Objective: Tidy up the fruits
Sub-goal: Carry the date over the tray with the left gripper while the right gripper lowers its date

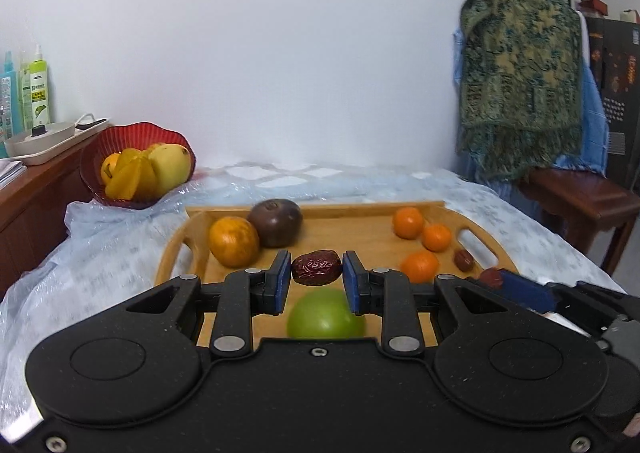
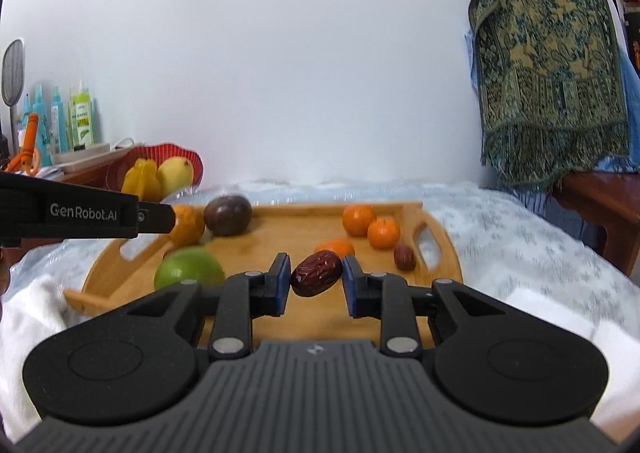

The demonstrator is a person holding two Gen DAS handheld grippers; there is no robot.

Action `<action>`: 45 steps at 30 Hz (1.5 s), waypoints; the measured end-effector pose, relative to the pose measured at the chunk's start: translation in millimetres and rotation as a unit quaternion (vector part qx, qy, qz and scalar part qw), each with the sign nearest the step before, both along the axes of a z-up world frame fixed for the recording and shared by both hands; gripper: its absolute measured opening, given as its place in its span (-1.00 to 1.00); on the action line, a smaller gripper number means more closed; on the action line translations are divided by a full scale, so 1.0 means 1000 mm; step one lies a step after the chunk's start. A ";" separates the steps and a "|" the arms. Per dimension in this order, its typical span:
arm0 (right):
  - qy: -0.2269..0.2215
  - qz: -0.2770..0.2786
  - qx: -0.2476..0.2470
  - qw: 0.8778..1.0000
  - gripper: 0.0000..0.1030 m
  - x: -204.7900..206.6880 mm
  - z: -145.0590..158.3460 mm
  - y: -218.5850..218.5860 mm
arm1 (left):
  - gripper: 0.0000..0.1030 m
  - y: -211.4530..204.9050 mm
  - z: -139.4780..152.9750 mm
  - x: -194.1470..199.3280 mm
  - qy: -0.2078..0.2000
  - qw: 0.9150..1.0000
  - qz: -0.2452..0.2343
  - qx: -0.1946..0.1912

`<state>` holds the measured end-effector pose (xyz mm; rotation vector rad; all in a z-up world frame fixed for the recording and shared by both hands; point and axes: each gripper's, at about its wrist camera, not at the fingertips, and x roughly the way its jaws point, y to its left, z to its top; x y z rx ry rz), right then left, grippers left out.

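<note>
We see a bed-like surface under a crinkled, glossy plastic sheet (image 1: pixel 120 237), soft and uneven, running back to a white wall. On it lies a smooth bamboo tray (image 1: pixel 352 229) with rounded corners, a low raised rim and cut-out handles at both ends; its middle boards are bare, while fruit crowds the far corners. Beyond its left far corner sits a scalloped red bowl (image 1: pixel 96 157) holding a ridged star fruit and a smooth yellow mango (image 1: pixel 170 167).

On the tray, a waxy green round fruit (image 1: pixel 326 317) lies nearest, then a dull purple-brown globe (image 1: pixel 276 221) touching a mottled orange one (image 1: pixel 233 241), and three small glossy tangerines (image 1: pixel 408 223) near the right handle, with a loose wrinkled date (image 1: pixel 464 260) just beside them.

Our left gripper (image 1: pixel 316 273) pinches a wrinkled dark-red jujube (image 1: pixel 316 268) between its blue pads, above the tray's near middle. Our right gripper (image 2: pixel 316 275) likewise pinches a second jujube (image 2: pixel 316 273), tilted, above the tray's bare centre.
</note>
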<state>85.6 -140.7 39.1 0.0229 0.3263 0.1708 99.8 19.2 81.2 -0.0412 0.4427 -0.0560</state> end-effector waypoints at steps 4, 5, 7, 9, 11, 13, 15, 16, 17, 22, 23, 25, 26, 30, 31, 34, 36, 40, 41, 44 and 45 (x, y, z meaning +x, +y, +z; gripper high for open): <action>-0.007 0.004 -0.001 1.000 -0.37 0.020 0.007 0.000 | -0.49 0.005 0.001 0.024 0.014 1.000 0.008 -0.002; -0.006 0.004 0.000 1.000 -0.37 0.027 0.008 0.000 | -0.49 0.006 0.001 0.030 0.018 1.000 0.009 -0.003; -0.001 0.002 0.003 1.000 -0.37 0.039 0.009 0.000 | -0.49 0.007 -0.001 0.040 0.025 1.000 0.011 -0.004; 0.007 0.002 0.010 1.000 -0.37 0.051 0.009 -0.001 | -0.49 0.007 -0.002 0.051 0.033 0.999 0.012 -0.003; 0.013 0.001 0.015 1.000 -0.37 0.061 0.010 -0.002 | -0.49 0.006 -0.005 0.062 0.039 0.999 0.015 0.001; 0.017 -0.001 0.017 1.000 -0.37 0.070 0.010 -0.003 | -0.49 0.006 -0.007 0.073 0.045 0.999 0.017 0.003; 0.022 -0.003 0.018 1.000 -0.37 0.078 0.009 -0.004 | -0.49 0.005 -0.009 0.084 0.051 0.998 0.020 0.002; 0.025 -0.004 0.018 1.000 -0.37 0.082 0.008 -0.005 | -0.49 0.005 -0.011 0.088 0.054 0.998 0.022 0.001; 0.028 -0.004 0.019 0.999 -0.37 0.086 0.007 -0.005 | -0.49 0.005 -0.012 0.094 0.058 0.998 0.023 0.000; 0.042 -0.008 0.026 0.999 -0.37 0.104 0.005 -0.007 | -0.49 0.008 -0.020 0.112 0.073 0.997 0.026 0.000; 0.044 -0.008 0.026 0.999 -0.37 0.108 0.005 -0.007 | -0.49 0.009 -0.021 0.116 0.076 0.997 0.027 0.001; 0.048 -0.008 0.026 0.998 -0.37 0.114 0.005 -0.006 | -0.49 0.011 -0.022 0.121 0.079 0.996 0.028 0.000; 0.050 -0.008 0.026 0.998 -0.37 0.118 0.004 -0.006 | -0.49 0.012 -0.023 0.123 0.081 0.996 0.030 -0.001; 0.062 -0.008 0.027 0.998 -0.37 0.133 0.002 -0.004 | -0.49 0.017 -0.024 0.133 0.089 0.995 0.034 -0.006; 0.065 -0.008 0.027 0.997 -0.37 0.137 0.001 -0.004 | -0.49 0.018 -0.025 0.136 0.091 0.995 0.036 -0.006; 0.076 -0.008 0.026 0.997 -0.37 0.147 -0.002 -0.003 | -0.49 0.021 -0.027 0.142 0.098 0.994 0.039 -0.008; 0.084 -0.007 0.025 0.996 -0.37 0.153 -0.004 -0.003 | -0.49 0.022 -0.030 0.146 0.104 0.994 0.041 -0.012; 0.096 -0.007 0.023 0.995 -0.37 0.163 -0.008 -0.002 | -0.49 0.024 -0.034 0.153 0.114 0.992 0.044 -0.012; 0.098 -0.007 0.022 0.995 -0.37 0.165 -0.009 -0.002 | -0.49 0.024 -0.035 0.153 0.116 0.992 0.044 -0.011; 0.105 -0.005 0.019 0.994 -0.36 0.170 -0.012 -0.002 | -0.49 0.023 -0.038 0.156 0.122 0.991 0.044 -0.012; 0.108 -0.005 0.018 0.994 -0.36 0.171 -0.013 -0.002 | -0.49 0.024 -0.038 0.156 0.124 0.991 0.045 -0.013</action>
